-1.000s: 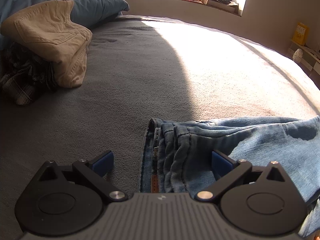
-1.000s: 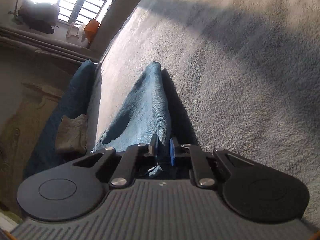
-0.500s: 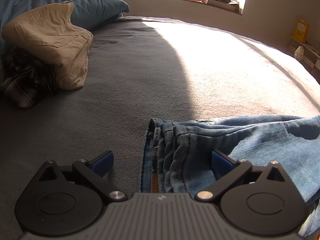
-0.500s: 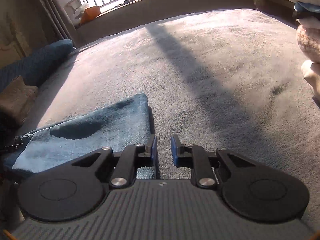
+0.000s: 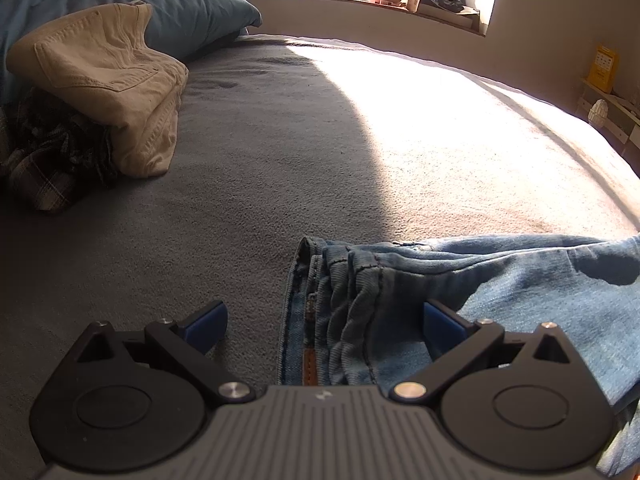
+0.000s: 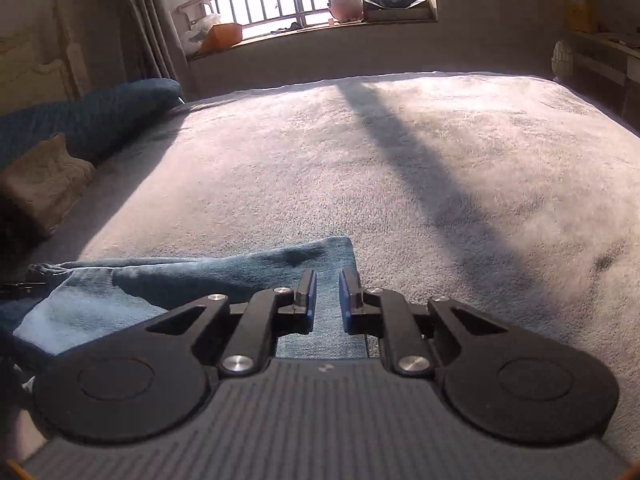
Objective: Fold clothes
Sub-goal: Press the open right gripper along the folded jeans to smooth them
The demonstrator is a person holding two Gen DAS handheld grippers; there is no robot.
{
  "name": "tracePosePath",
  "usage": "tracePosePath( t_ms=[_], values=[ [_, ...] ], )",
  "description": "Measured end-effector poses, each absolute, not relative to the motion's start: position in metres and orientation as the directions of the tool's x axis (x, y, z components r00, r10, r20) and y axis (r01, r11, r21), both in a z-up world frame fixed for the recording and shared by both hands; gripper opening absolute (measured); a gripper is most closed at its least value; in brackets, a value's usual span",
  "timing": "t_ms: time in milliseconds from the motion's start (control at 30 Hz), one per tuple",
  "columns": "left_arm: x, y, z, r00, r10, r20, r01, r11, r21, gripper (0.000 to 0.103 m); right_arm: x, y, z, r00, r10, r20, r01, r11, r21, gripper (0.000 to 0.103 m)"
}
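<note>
A pair of light blue jeans [image 5: 460,280] lies flat on the grey bed cover, folded lengthwise, with the waistband end near my left gripper [image 5: 320,322]. That gripper is wide open and hovers over the waistband, gripping nothing. In the right wrist view the leg end of the jeans [image 6: 224,280] lies under my right gripper [image 6: 325,298]. Its jaws stand slightly apart just above the hem, with bare denim showing in the gap.
Folded beige trousers [image 5: 108,80] rest on a dark plaid garment [image 5: 48,160] at the far left, against a blue pillow [image 5: 192,12]. The bed cover [image 5: 300,140] stretches to a window sill [image 6: 320,28] with clutter. Shelves [image 5: 608,96] stand at the right.
My right gripper let go of the jeans leg, which it held lifted a second ago; the leg now lies flat on the bed. The right jaws opened slightly. My left gripper barely moved.
</note>
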State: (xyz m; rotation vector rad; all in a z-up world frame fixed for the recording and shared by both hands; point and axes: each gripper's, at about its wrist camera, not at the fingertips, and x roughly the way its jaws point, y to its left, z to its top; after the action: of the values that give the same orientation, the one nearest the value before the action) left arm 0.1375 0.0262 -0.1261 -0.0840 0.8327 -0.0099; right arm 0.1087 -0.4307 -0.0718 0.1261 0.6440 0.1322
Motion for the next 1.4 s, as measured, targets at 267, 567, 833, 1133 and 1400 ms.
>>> tracePosePath(
  t_ms=[267,567,833,1133,1400],
  values=[
    [0.137,0.024,-0.125,0.667,-0.032,-0.744,-0.032,0.997,-0.071,0.103,0.145,-0.46,-0.103,0.759,0.073,-0.647,0.145,0.95,0.278,0.007],
    [0.134,0.028,-0.127,0.678,-0.047,-0.733,-0.032,0.995,-0.094,0.103,0.183,-0.421,-0.115,0.692,0.198,-0.694,0.041,0.949,0.311,0.0],
    [0.133,0.029,-0.127,0.678,-0.052,-0.733,-0.03,0.995,-0.098,0.103,0.172,-0.376,-0.095,0.682,0.281,-0.675,-0.025,0.932,0.363,0.004],
    [0.13,0.034,-0.128,0.686,-0.073,-0.724,-0.023,0.992,-0.121,0.103,0.183,-0.335,-0.095,0.698,0.215,-0.682,-0.007,0.956,0.294,0.005],
    [0.13,0.039,-0.13,0.687,-0.091,-0.721,-0.014,0.99,-0.139,0.103,0.187,-0.29,-0.115,0.625,0.268,-0.733,-0.097,0.959,0.267,0.005]
  ],
)
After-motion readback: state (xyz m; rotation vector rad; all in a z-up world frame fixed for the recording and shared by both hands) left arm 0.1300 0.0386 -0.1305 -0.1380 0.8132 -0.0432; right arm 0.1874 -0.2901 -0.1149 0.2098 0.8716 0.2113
